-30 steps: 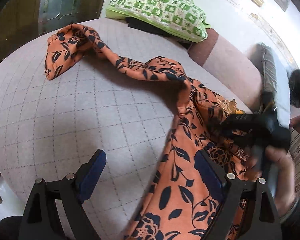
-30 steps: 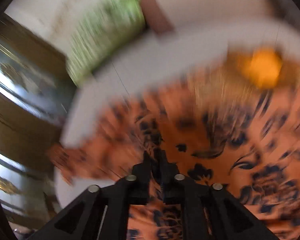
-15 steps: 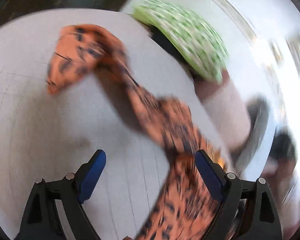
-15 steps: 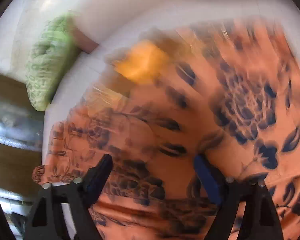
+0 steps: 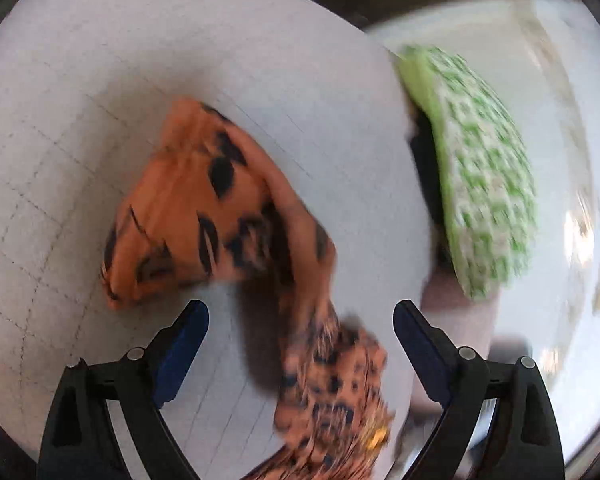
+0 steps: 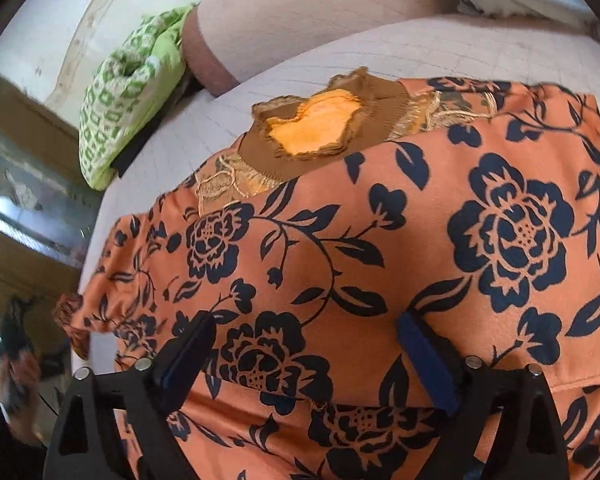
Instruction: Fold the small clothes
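Right gripper (image 6: 304, 354) has released; jaws opening, seemingly above garment (image 6: 380, 260).

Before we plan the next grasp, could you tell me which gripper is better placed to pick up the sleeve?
Left. The left gripper stands open with the sleeve just ahead. The right gripper, jaws opening, hovers over the garment's body.

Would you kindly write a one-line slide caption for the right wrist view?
Right gripper, jaws opening and gripping nothing, above an orange floral garment spread on the quilted surface, green patterned pillow behind.
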Motion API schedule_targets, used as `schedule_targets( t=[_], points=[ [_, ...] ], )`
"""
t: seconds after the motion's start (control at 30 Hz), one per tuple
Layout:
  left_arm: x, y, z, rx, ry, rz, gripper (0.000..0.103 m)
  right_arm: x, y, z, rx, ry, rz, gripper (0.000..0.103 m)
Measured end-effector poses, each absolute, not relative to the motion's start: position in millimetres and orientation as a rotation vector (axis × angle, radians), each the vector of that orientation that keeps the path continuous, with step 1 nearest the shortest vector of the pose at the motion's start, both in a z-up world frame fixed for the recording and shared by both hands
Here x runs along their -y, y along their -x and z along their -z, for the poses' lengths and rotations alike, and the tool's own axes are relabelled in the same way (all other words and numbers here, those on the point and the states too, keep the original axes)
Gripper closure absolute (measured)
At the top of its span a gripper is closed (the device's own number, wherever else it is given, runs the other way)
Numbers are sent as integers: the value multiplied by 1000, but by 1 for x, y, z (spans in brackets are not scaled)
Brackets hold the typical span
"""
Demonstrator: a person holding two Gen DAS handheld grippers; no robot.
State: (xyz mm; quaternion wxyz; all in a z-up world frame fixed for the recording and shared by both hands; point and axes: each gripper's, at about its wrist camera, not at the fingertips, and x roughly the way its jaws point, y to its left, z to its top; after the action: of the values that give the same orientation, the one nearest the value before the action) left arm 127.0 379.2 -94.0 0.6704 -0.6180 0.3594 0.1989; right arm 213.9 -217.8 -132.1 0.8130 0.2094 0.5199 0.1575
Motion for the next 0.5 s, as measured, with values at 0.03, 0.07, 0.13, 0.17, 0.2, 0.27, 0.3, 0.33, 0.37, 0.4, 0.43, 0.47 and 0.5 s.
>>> schedule_targets(
  t=[0.03,0.07,0.13,0.17,0.2,0.27,0.3,0.33,0.37,0.4,0.43,0.47,0.5],
  points=[
    [-383,-132,100,-825,1445,-471,9,216,-214,132,-1109,-435,-336,7],
    [-385,-137,107,-843,1494,-467,10,216,-214,133,-1106,-437,-335,7],
    [-386,-145,123,-878,1603,-413,26,219,-216,133,-1106,-456,-336,7],
    [-385,-147,127,-885,1634,-387,61,221,-217,133,-1108,-465,-340,7],
    [-382,-149,127,-897,1633,-372,78,222,-218,133,-1114,-473,-346,7],
    [-377,-151,109,-880,1521,-390,95,226,-220,133,-1122,-484,-354,9],
    [-369,-153,87,-836,1401,-390,96,227,-221,133,-1125,-492,-358,9],
    [-360,-156,69,-811,1316,-385,97,230,-222,133,-1126,-506,-363,9],
    [-348,-159,50,-784,1228,-376,98,231,-222,133,-1127,-515,-368,9],
    [-326,-163,19,-735,1089,-345,98,233,-222,133,-1127,-520,-372,9],
    [-307,-166,-2,-703,984,-318,98,233,-223,133,-1125,-522,-374,10],
    [-276,-171,-30,-666,850,-271,98,234,-223,132,-1119,-528,-377,11],
    [-251,-175,-50,-640,764,-225,98,236,-223,131,-1112,-535,-376,16]
  ],
)
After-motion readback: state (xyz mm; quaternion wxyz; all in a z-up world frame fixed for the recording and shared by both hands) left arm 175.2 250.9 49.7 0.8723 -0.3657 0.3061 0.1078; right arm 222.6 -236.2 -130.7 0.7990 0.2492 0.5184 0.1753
